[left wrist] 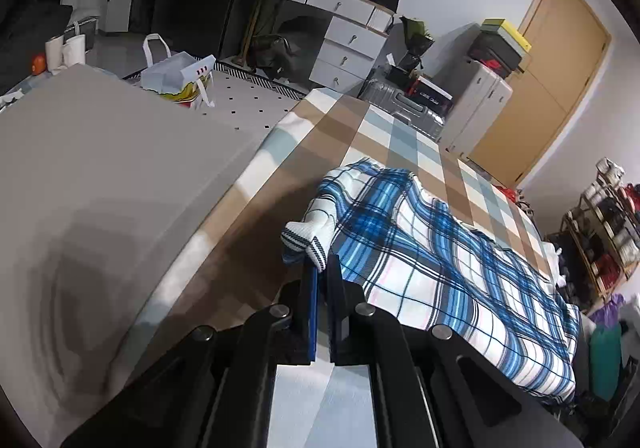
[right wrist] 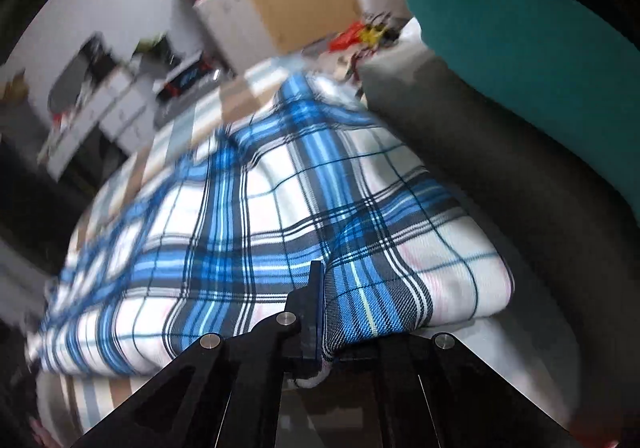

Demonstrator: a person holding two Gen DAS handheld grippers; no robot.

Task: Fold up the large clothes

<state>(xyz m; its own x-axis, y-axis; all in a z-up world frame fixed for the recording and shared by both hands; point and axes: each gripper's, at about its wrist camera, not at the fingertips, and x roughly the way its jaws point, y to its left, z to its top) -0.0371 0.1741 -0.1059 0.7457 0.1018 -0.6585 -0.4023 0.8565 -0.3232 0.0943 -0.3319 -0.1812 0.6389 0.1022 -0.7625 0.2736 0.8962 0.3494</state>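
Pinching plaid shirt (left wrist: 440, 268) — left claw (left wrist: 323, 268), right claw (right wrist: 320, 288).

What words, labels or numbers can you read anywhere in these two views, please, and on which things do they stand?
None can be read for certain.
Black box beside the suitcase: pale lettering, too small to read.
Shopping bag: printed marks only, no legible words.
Plaid garment: no visible label.
Right wrist view: too blurred.

A checked bedsheet (left wrist: 404, 128) in tan, grey-blue and white covers the bed, with a plain grey mattress (left wrist: 100, 152) lying just beside it. Past the bed stand a white dresser (left wrist: 344, 44) heaped with clutter, a silver suitcase (left wrist: 404, 108), a white shopping bag (left wrist: 180, 76) and a wooden door (left wrist: 552, 72).
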